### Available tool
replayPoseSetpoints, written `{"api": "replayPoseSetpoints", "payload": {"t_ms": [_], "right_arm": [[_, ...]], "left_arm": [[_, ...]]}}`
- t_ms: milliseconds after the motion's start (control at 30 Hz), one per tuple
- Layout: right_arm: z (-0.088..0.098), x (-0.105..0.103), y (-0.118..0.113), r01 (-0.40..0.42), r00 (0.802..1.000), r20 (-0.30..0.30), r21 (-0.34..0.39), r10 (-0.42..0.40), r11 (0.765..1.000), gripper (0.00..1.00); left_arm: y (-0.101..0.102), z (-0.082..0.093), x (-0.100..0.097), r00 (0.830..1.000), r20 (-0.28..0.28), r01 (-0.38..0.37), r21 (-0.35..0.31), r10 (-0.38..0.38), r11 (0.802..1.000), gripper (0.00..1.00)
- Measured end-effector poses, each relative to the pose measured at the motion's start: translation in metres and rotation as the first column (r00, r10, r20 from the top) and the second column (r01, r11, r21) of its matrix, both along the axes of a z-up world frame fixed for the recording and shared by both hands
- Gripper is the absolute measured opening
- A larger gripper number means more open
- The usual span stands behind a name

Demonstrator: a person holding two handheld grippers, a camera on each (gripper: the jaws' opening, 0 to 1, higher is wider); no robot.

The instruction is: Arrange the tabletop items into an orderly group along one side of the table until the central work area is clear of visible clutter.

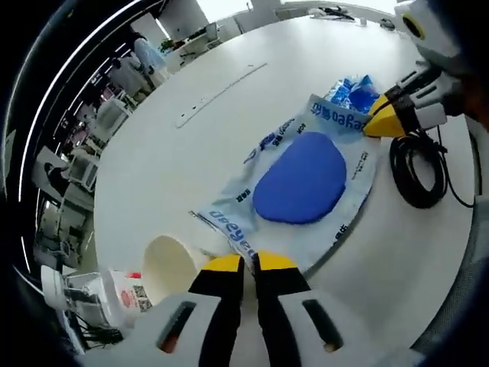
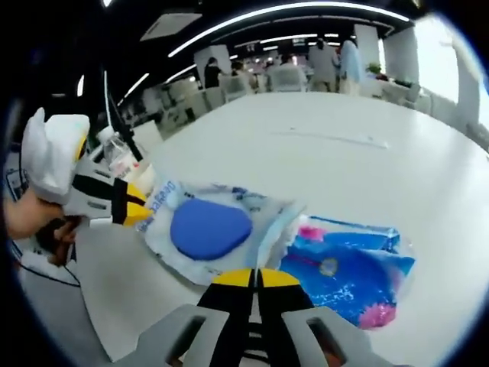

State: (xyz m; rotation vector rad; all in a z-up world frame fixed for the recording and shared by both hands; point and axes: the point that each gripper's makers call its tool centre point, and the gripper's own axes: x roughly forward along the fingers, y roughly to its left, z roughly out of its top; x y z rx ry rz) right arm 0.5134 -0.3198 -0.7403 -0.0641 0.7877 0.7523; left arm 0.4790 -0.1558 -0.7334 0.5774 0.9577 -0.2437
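Observation:
A clear plastic bag (image 1: 348, 164) printed with blue letters lies flat on the white table (image 1: 183, 160), with a blue oval pad (image 1: 299, 180) inside it. My left gripper (image 1: 248, 264) is shut on the bag's near edge. The right gripper (image 1: 382, 121) enters from the upper right and pinches the bag's far end. In the right gripper view, my right gripper (image 2: 256, 277) is shut on the bag (image 2: 267, 218) beside the blue pad (image 2: 210, 228). The left gripper (image 2: 136, 212) holds the opposite edge. A blue printed packet (image 2: 348, 275) lies right of the bag.
A white paper cup (image 1: 168, 267) lies on its side by my left jaws, next to a wrapped bottle (image 1: 118, 294). A black cable coil (image 1: 416, 172) sits right of the bag, and the blue packet (image 1: 353, 93) beyond it. A long pale strip (image 1: 221, 92) lies farther out. People and chairs stand past the table.

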Motion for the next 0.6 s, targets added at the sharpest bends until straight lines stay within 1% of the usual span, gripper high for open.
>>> {"api": "replayPoseSetpoints", "payload": {"t_ms": [67, 100, 133, 167, 233, 267, 333, 367, 467, 500, 567, 600], "right_arm": [[-0.003, 0.000, 0.001, 0.019, 1.000, -0.005, 0.002, -0.019, 1.000, 0.00], [-0.004, 0.000, 0.001, 0.028, 1.000, -0.003, 0.000, -0.028, 1.000, 0.00], [-0.004, 0.001, 0.002, 0.032, 0.999, 0.000, 0.003, -0.032, 0.999, 0.00], [-0.008, 0.000, 0.001, 0.045, 0.999, -0.010, -0.008, -0.045, 0.999, 0.00], [-0.011, -0.001, 0.001, 0.063, 0.998, -0.015, -0.010, -0.063, 0.998, 0.00], [-0.012, -0.001, 0.001, 0.071, 0.997, -0.020, -0.004, -0.071, 0.997, 0.00], [-0.014, -0.003, 0.001, 0.080, 0.997, -0.020, 0.003, -0.080, 0.997, 0.00], [-0.015, -0.005, 0.001, 0.072, 0.997, -0.012, -0.010, -0.072, 0.997, 0.00], [-0.017, -0.006, 0.000, 0.053, 0.999, 0.004, -0.034, -0.053, 0.998, 0.03], [-0.016, -0.006, 0.000, 0.053, 0.999, 0.004, -0.031, -0.053, 0.998, 0.05], [-0.013, -0.005, 0.000, 0.057, 0.998, 0.006, -0.012, -0.057, 0.998, 0.08], [-0.009, -0.004, 0.001, 0.068, 0.998, 0.012, 0.012, -0.068, 0.998, 0.13]], "left_arm": [[0.001, 0.001, 0.001, 1.000, 0.002, -0.008, 0.000, 0.008, 1.000, 0.03], [0.003, 0.002, 0.002, 1.000, 0.009, -0.008, 0.012, 0.008, 1.000, 0.04], [0.001, 0.005, 0.004, 1.000, 0.026, 0.001, 0.008, -0.002, 1.000, 0.07], [-0.002, 0.008, 0.006, 0.999, 0.042, 0.018, 0.018, -0.019, 1.000, 0.11], [-0.005, 0.014, 0.010, 0.996, 0.065, 0.052, 0.050, -0.055, 0.997, 0.17], [-0.007, 0.016, 0.010, 0.996, 0.069, 0.049, 0.040, -0.051, 0.998, 0.17], [-0.013, 0.022, 0.011, 0.995, 0.095, 0.032, -0.008, -0.031, 0.999, 0.13], [-0.015, 0.026, 0.010, 0.994, 0.102, 0.029, -0.015, -0.027, 0.999, 0.12], [-0.023, 0.028, 0.004, 0.993, 0.113, 0.045, -0.029, -0.042, 0.999, 0.09], [-0.024, 0.028, 0.002, 0.992, 0.116, 0.048, -0.033, -0.044, 0.998, 0.09], [-0.029, 0.027, -0.003, 0.993, 0.118, 0.040, -0.071, -0.031, 0.997, 0.10], [-0.031, 0.027, -0.005, 0.993, 0.118, 0.035, -0.089, -0.024, 0.995, 0.12]]}}
